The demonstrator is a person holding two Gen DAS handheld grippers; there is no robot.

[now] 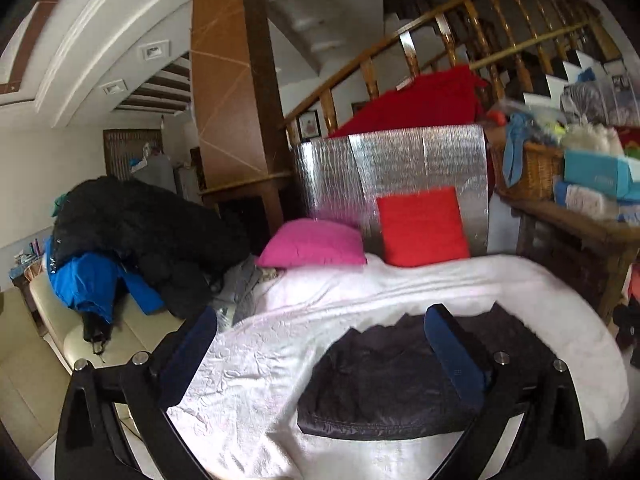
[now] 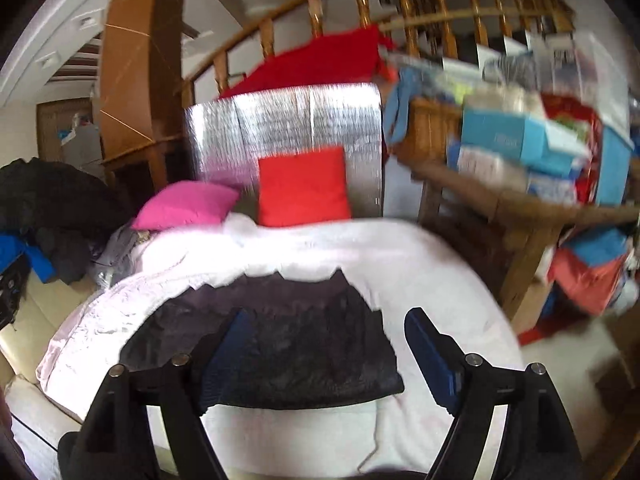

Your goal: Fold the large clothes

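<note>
Looking along both tools, we see a dark folded garment (image 1: 384, 384) lying flat on the white bedspread (image 1: 256, 364) of a bed, its near hem straight and facing us. Our left hand-held gripper (image 1: 324, 340) is spread wide; one blue pad (image 1: 188, 356) sits over bare bedspread to the left of the garment, the other over the garment's right part, and nothing is pinched between them. Our right hand-held gripper (image 2: 324, 352) is also spread, with the garment (image 2: 280, 344) seen between and beyond its fingers, the left pad over the cloth and the right pad over white bedspread (image 2: 440, 280); it grips nothing. Whether either tool touches the fabric we cannot tell, though both appear to hang clear above it.

At the head of the bed a pink cushion (image 1: 316, 244) lies flat and a red cushion (image 1: 422, 226) leans upright against a silver foil-like panel (image 1: 392, 168). A red cloth (image 1: 420, 100) hangs over the wooden stair railing (image 1: 440, 28) behind the panel. To the left, a pile of black and blue coats (image 1: 132, 240) rests on a cream seat. To the right, a wooden bench (image 1: 580, 236) carries a wicker basket (image 1: 524, 168) and blue boxes (image 1: 596, 178). The right view is blurred towards that side.
</note>
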